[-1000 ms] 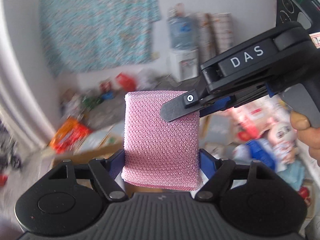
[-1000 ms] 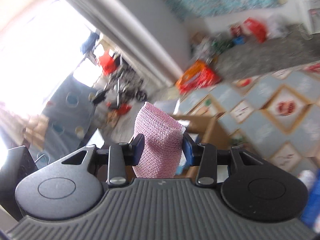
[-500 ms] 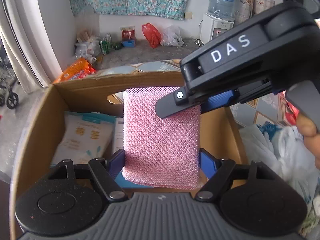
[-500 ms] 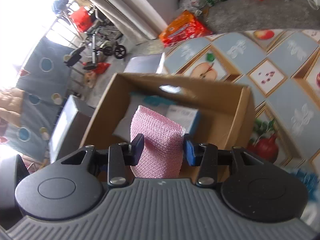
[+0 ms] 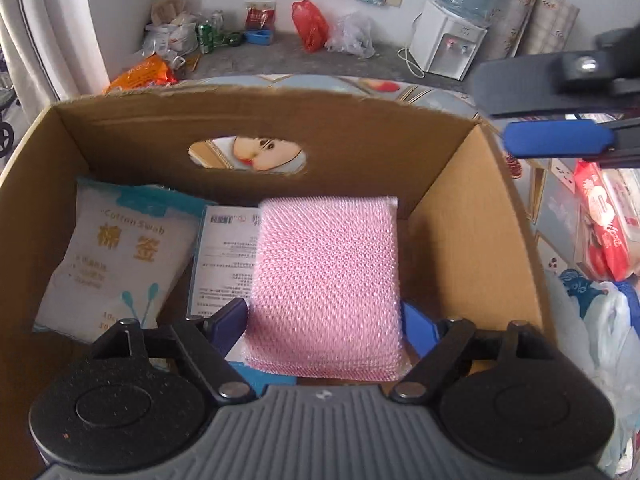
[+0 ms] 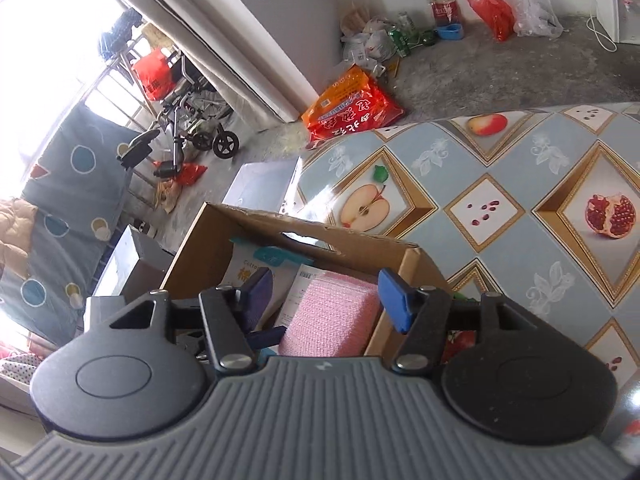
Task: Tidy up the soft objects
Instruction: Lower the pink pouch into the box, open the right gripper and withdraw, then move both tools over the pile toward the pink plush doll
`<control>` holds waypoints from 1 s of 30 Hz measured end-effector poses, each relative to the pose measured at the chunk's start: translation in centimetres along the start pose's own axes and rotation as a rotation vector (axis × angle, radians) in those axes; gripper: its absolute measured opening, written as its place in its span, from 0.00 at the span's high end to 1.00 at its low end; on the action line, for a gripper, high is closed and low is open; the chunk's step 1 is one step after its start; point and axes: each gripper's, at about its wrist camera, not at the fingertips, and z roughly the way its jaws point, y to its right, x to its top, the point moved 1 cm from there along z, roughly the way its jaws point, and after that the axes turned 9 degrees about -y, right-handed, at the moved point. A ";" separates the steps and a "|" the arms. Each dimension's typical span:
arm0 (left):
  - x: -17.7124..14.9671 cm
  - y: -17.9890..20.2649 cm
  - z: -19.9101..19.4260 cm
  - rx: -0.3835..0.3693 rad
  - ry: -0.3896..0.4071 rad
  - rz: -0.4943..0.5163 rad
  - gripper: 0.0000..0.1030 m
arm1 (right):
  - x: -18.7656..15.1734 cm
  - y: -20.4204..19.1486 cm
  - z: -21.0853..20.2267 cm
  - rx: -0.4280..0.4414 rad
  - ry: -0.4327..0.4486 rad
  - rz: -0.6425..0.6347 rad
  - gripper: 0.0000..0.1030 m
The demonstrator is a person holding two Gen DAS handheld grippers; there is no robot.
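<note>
A pink mesh sponge [image 5: 326, 284] is held low inside an open cardboard box [image 5: 472, 208], between the blue pads of my left gripper [image 5: 324, 320], which is shut on it. My right gripper [image 6: 324, 296] is open and empty above the box; its blue pads stand wide apart and touch nothing. It shows in the left wrist view [image 5: 556, 120] at the upper right, clear of the sponge. The sponge also shows in the right wrist view [image 6: 328, 316], below the open pads. The box [image 6: 352, 248] stands on a fruit-patterned tablecloth [image 6: 520, 208].
In the box lie a white cotton swab bag [image 5: 116, 256] at the left and a printed pack [image 5: 224, 256] under the sponge. A red and white pack [image 5: 604, 224] and plastic bags [image 5: 600, 328] lie right of the box. An orange bag [image 6: 352, 108] lies on the floor.
My right gripper has let go of the sponge, opened and drawn back to the right. My left gripper has lowered the sponge deeper into the box.
</note>
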 end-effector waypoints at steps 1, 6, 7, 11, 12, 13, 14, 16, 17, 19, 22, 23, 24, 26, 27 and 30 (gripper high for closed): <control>-0.1 -0.2 -0.1 -0.013 -0.005 -0.006 0.18 | -0.1 0.1 -0.1 0.001 0.001 0.001 0.43; -0.5 -0.7 -1.0 -0.045 0.001 -0.031 0.15 | -0.7 0.2 -0.7 -0.003 0.001 -0.001 0.41; -0.5 -0.8 -0.9 -0.042 0.004 -0.033 0.15 | -0.9 0.2 -0.8 -0.002 0.001 0.000 0.41; -0.6 -1.2 -1.7 -0.022 0.038 -0.049 0.21 | -1.6 0.4 -1.6 0.003 0.009 0.001 0.41; -0.7 -1.3 -2.0 -0.012 0.043 -0.060 0.27 | -1.8 0.4 -1.9 0.005 0.012 0.002 0.41; -0.8 -1.4 -2.4 -0.008 0.047 -0.075 0.28 | -2.0 0.5 -2.3 0.009 0.016 0.002 0.41; -0.9 -1.5 -2.8 -0.013 0.049 -0.086 0.28 | -2.2 0.6 -2.8 0.012 0.022 0.002 0.41; -1.1 -1.6 -3.8 -0.025 0.051 -0.104 0.27 | -2.9 0.6 -4.2 0.016 0.035 -0.001 0.41; -1.4 -1.5 -4.5 -0.025 0.060 -0.111 0.24 | -3.3 0.7 -5.1 0.018 0.042 -0.006 0.40; -1.7 -1.5 -6.2 -0.024 0.090 -0.108 0.19 | -4.5 0.8 -7.4 0.011 0.061 -0.024 0.37; -2.8 -0.9 -9.8 -0.028 0.171 -0.088 0.13 | -6.8 1.2 -11.9 -0.036 0.098 -0.060 0.27; -3.4 -0.6 -11.1 -0.029 0.203 -0.083 0.10 | -7.7 1.4 -13.3 -0.056 0.112 -0.070 0.23; -4.1 -0.2 -12.6 -0.026 0.238 -0.079 0.10 | -8.6 1.7 -15.0 -0.079 0.132 -0.082 0.22; -5.5 0.9 -15.4 -0.032 0.306 -0.047 0.09 | -10.7 2.6 -18.6 -0.126 0.175 -0.097 0.19; -6.2 1.7 -16.8 -0.039 0.333 -0.029 0.07 | -11.7 3.2 -20.2 -0.145 0.198 -0.097 0.17; -8.4 4.4 -19.8 -0.073 0.399 0.027 0.04 | -14.9 5.3 -24.8 -0.195 0.269 -0.074 0.13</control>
